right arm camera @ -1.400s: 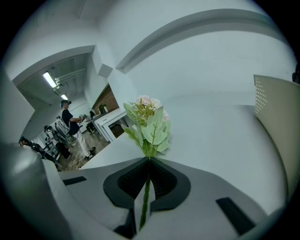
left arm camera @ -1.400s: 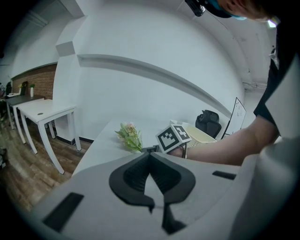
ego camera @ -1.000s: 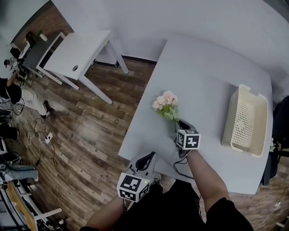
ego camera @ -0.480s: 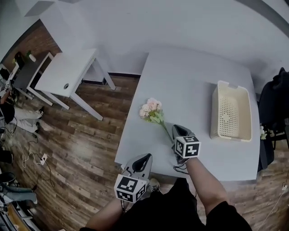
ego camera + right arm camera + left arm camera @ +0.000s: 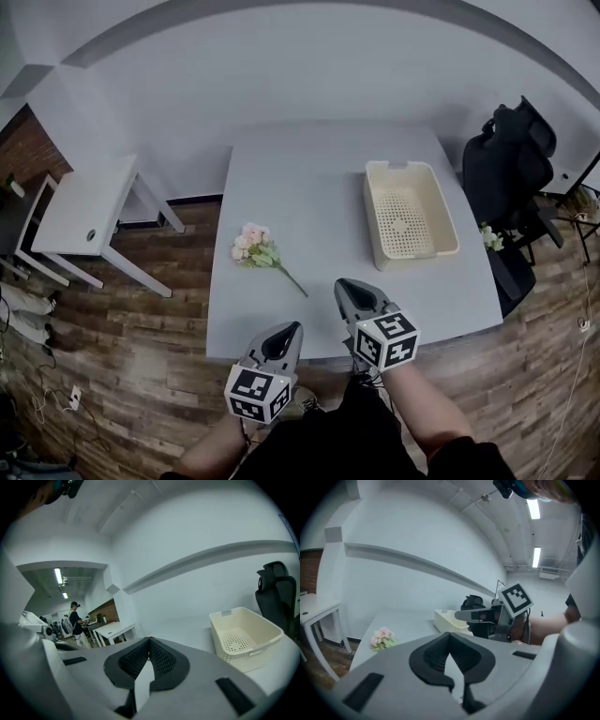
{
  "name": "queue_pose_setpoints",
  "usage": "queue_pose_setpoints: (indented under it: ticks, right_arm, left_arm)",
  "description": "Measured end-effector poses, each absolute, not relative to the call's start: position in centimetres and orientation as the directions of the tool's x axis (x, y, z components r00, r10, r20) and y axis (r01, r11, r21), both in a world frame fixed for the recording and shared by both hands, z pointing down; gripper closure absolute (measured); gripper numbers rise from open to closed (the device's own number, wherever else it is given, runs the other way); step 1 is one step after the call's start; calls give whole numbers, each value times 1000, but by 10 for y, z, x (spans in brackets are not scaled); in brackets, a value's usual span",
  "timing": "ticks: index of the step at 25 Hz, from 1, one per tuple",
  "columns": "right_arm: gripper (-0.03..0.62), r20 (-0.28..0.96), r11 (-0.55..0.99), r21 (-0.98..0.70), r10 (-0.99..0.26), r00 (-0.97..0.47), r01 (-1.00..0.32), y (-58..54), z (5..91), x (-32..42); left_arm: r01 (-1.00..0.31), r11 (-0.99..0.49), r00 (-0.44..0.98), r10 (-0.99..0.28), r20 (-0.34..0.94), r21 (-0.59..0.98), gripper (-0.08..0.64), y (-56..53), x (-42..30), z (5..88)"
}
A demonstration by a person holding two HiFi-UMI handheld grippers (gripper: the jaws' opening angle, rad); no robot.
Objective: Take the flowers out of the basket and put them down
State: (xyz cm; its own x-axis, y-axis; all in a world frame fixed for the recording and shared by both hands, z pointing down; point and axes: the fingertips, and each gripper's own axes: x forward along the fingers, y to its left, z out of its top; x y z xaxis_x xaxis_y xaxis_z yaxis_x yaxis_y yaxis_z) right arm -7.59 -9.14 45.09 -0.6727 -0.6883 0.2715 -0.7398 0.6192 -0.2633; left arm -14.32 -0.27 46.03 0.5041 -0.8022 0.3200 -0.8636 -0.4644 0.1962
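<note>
Lying on the pale grey table [image 5: 309,178], a small bunch of pink flowers [image 5: 253,249] rests near the left edge. Its blooms point left and its green stem trails toward the near right. The cream perforated basket [image 5: 408,223] stands on the same table toward the right side, well apart from the bunch, with its floor bare.

The person's 2 hand-held grippers hover low in the head view, over the table's near edge. The left gripper [image 5: 290,326] sits nearer the person, and the right gripper [image 5: 343,284] reaches slightly farther in, between the flowers and the basket. Each carries a cube with square markers.

In both gripper views the dark ribbed pads meet at the tip, so both pairs of jaws are closed with nothing held between them.

A black office chair [image 5: 511,159] stands just past the table's right side. A white side table [image 5: 80,211] stands on the wood floor [image 5: 141,328] to the left.
</note>
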Motion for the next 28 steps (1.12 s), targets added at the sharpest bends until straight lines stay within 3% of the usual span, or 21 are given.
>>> queue_pose_setpoints:
  ticks: [11, 28]
  right_arm:
    - [569, 173, 566, -159, -791, -587, -809, -11, 400, 25]
    - [571, 249, 626, -280, -685, -685, -728, 46, 431, 120]
  left_arm:
    - [-800, -565, 600, -753, 271, 201, 554, 24, -62, 429]
    - [-845, -475, 533, -787, 309, 247, 554, 57, 48, 443]
